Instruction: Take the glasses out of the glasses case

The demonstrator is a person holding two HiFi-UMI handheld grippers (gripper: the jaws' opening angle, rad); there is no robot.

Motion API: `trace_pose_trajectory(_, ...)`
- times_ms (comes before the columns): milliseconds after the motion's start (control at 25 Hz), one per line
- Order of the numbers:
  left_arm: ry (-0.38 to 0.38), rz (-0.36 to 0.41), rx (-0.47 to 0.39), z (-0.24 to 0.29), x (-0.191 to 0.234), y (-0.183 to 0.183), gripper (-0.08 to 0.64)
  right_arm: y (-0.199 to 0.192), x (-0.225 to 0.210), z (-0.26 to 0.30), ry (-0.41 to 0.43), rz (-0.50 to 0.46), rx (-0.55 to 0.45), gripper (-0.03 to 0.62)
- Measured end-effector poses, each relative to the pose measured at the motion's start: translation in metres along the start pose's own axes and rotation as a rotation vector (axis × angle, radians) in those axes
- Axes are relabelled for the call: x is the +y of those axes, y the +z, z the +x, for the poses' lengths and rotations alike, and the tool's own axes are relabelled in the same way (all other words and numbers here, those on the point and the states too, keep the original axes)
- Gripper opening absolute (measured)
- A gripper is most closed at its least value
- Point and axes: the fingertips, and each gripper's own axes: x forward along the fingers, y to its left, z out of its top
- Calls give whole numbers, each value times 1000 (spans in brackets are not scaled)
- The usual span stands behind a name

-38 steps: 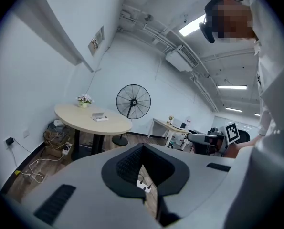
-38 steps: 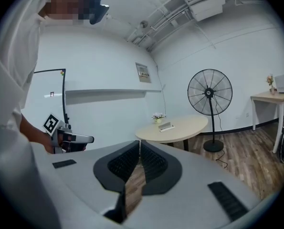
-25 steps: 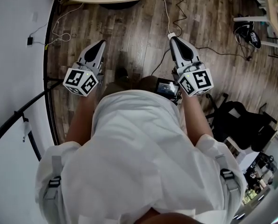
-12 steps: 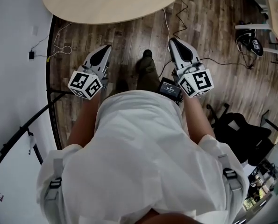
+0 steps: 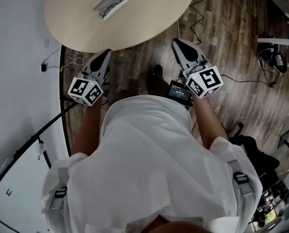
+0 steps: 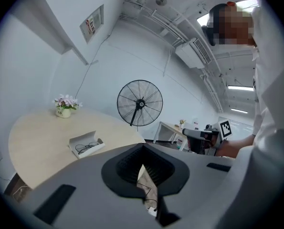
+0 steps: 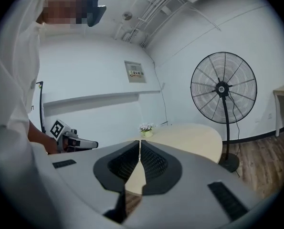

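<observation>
Left gripper view: the left gripper (image 6: 142, 147) has its jaws closed tip to tip, with only a thin wedge of floor showing between the black pads (image 6: 127, 166) and nothing held. From those jaws, the glasses case (image 6: 86, 144) lies at about 10 o'clock on the round, pale wood worktop (image 6: 36, 142). It is open, and the glasses (image 6: 88, 147) rest inside it. Farther back at 10 o'clock a small pot of flowers (image 6: 64, 109) stands near the worktop's far edge, and at 12 o'clock a standing fan (image 6: 139, 103) rises behind the worktop.

The right gripper (image 7: 140, 142) also has its jaws shut on nothing, with the pads meeting along a narrow slit. Its view takes in the flowers just above the jaw tips and the fan at 2 o'clock.

From the head view, both grippers are held in front of the person's white shirt (image 5: 144, 154), over the wooden floor (image 5: 134, 62) and just short of the worktop's near edge. The case sits at roughly 12 o'clock from the left gripper and 10 o'clock from the right, well apart from both. A dark shoe (image 5: 156, 76) shows on the floor between the two grippers.
</observation>
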Motion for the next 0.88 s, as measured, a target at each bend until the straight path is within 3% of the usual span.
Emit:
trace_pose_trajectory(480, 114, 60, 21, 60, 64, 49, 11, 27, -54, 82, 103, -46, -13, 26)
trace_pose_trajectory(720, 91, 109, 104, 97, 114, 63, 12, 30, -71, 130, 91, -43, 10, 26)
trace_pose_trajectory(880, 49, 181, 191, 121, 143, 75, 12, 35, -81, 162, 80, -44, 44, 26)
